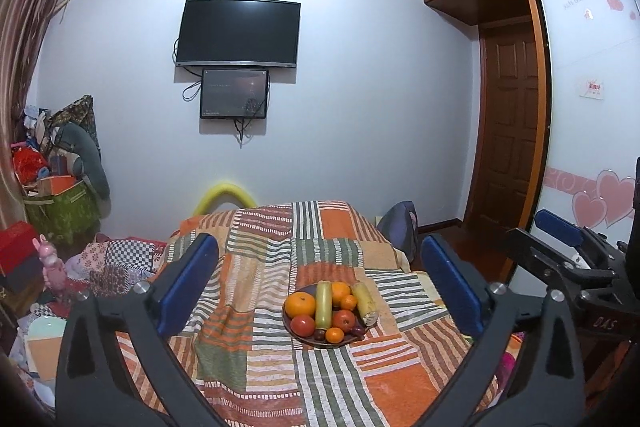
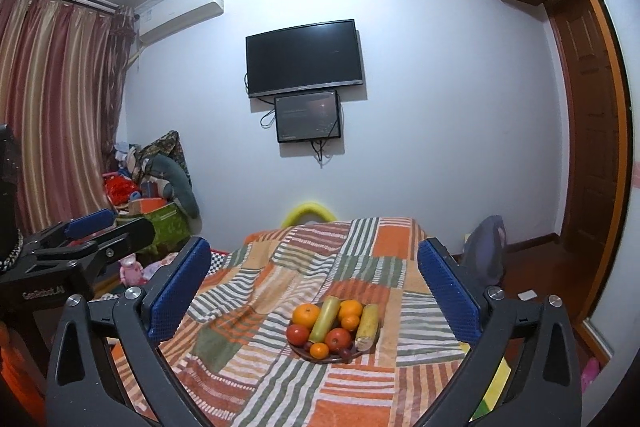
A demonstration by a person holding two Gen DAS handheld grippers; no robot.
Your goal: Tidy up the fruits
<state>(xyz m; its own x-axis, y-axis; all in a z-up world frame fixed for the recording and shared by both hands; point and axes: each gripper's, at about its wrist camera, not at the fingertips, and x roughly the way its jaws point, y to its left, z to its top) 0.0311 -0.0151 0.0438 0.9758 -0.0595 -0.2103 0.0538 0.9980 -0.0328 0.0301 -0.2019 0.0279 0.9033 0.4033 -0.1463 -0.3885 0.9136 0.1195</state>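
Both tongs, left tongs (image 1: 320, 283) and right tongs (image 2: 316, 287), gape wide, empty. Lower-centre plate (image 1: 289, 327) of fruit: round, smooth, roll-prone; grip each across its middle.

Bed (image 1: 256, 367): covered by a patchwork blanket (image 1: 320, 251) of orange, green and white striped squares.
On the blanket: one dark plate (image 1: 298, 339) piled with fruit, right of the middle.

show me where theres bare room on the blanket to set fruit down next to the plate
Bare blanket lies left of the plate, between it and the left gripper, and in front of it. The plate itself is crowded with fruit.
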